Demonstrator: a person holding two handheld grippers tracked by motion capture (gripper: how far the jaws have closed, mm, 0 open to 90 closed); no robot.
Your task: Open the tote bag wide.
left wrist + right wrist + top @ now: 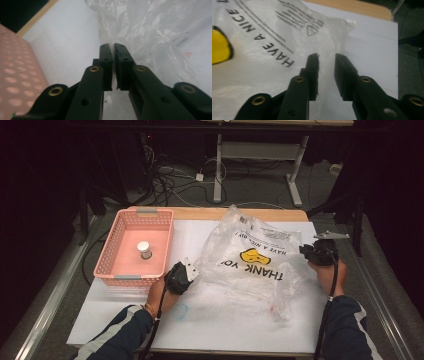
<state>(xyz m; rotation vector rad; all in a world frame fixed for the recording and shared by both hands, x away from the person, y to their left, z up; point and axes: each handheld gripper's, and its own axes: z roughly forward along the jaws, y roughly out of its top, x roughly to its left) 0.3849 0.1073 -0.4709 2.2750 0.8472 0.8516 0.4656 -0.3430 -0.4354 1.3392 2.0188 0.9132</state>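
**On a white surface, two tongs work the sides of a clear plastic bag**

Nearest the person, both forearms in dark sleeves with pale stripes reach onto the white surface (pixel 225 320), which has open room along its near edge. Left tongs (pixel 192 270) sit at the bag's left side; in the left gripper view the jaws are pressed nearly together with a fold of thin plastic pinched between them. Right tongs (pixel 306 251) sit at the bag's right side; in the right gripper view the jaws stand partly open, with the bag's edge lying in the gap, not gripped.

Between them lies the plastic bag (pixel 255 262), clear, crumpled and puffed up, printed in black with "THANK YOU" and "HAVE A NICE DAY" around a yellow face. It covers the middle and right of the surface.

Farther left, a pink perforated basket (pixel 162 242) holds a small jar (pixel 144 249) with a white lid, standing upright. Beyond the surface's wooden far edge, cables lie on the floor.
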